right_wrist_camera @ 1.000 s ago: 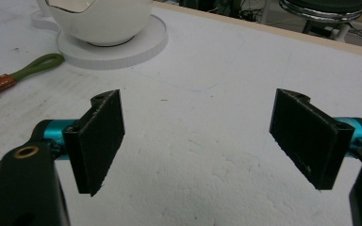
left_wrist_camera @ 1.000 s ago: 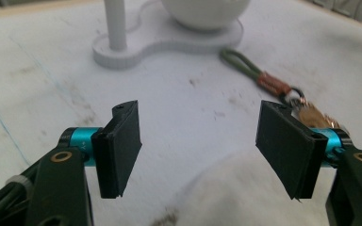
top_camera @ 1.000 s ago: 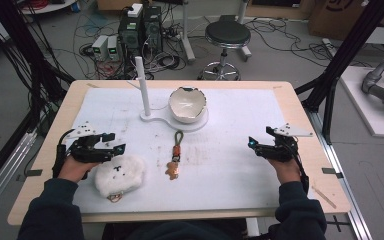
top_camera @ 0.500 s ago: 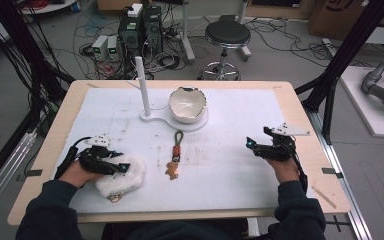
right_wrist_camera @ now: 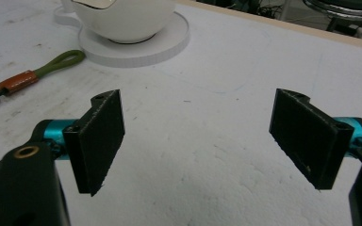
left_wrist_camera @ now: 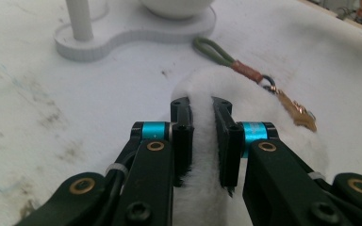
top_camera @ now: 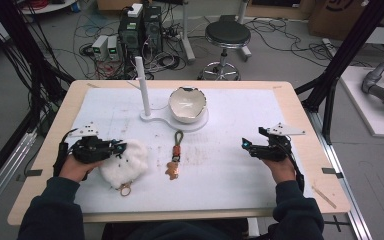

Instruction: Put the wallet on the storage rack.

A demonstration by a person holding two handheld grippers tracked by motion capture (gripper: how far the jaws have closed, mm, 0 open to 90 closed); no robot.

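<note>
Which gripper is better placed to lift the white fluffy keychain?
Left: the left gripper has its jaws pinched on the fluffy keychain. The right gripper is open, apart from it.

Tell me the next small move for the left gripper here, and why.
Probably a short lift straight up. The left gripper already has its jaws pinched into the white fluffy keychain, which lies on the table. The stand's peg is upright and bare, and the right gripper waits open, apart from it.
</note>
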